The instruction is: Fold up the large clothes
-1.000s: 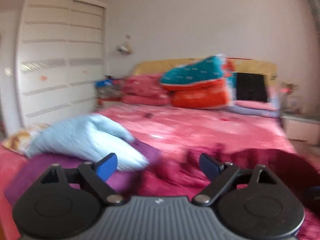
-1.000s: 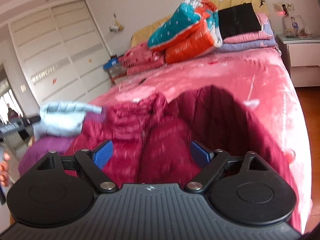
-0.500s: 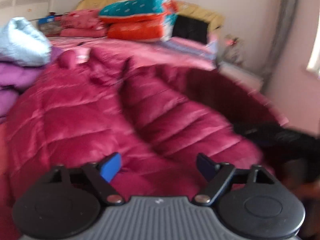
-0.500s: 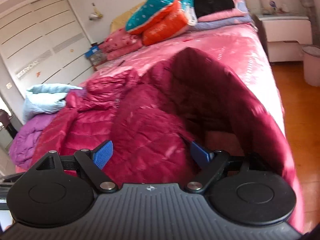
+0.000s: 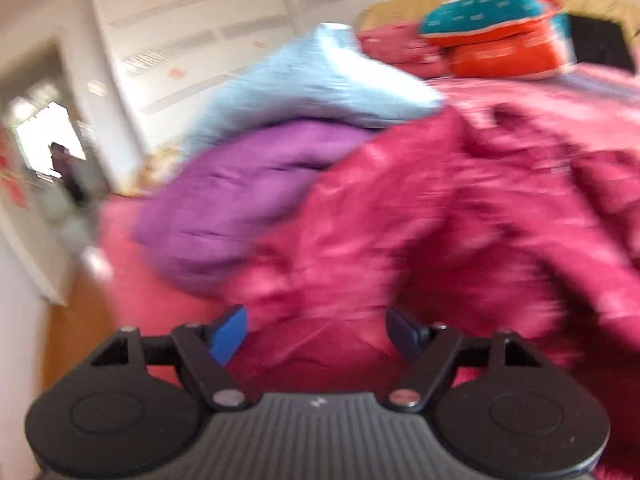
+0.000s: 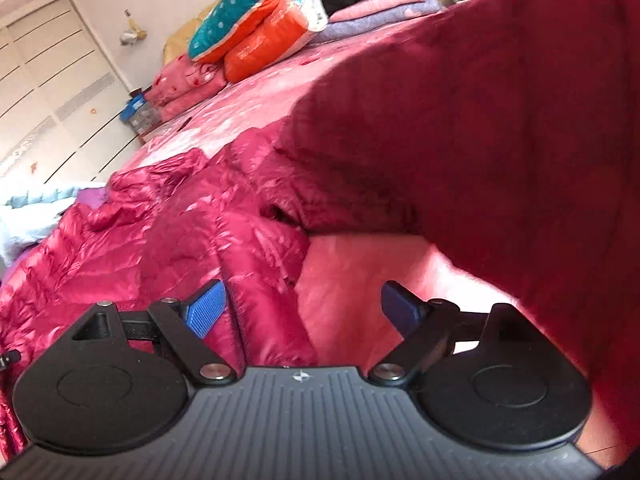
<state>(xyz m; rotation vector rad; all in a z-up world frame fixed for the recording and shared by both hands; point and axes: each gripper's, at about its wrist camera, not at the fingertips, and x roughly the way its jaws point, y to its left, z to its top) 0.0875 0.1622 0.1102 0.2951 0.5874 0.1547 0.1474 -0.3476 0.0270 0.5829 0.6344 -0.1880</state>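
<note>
A large magenta puffer coat [image 5: 460,232] lies spread on the pink bed [image 5: 560,88]. In the right wrist view its shiny quilted side [image 6: 132,248] lies left and its dark red lining [image 6: 480,128] rises on the right. My left gripper [image 5: 316,332] is open and empty, low over the coat's near edge; the view is blurred. My right gripper [image 6: 302,308] is open and empty, just above the coat's front edge and the pink bedcover [image 6: 360,280].
A purple garment [image 5: 240,200] and a light blue one [image 5: 312,80] are piled left of the coat. Folded teal and orange quilts [image 6: 260,28] and pink bedding [image 6: 188,84] sit at the headboard. White wardrobe doors [image 5: 192,32] stand left, with wooden floor [image 5: 76,320] below.
My left gripper has swung left, and the purple and blue pile now fills its view. My right gripper has dropped closer to the coat's front edge. Both stay open.
</note>
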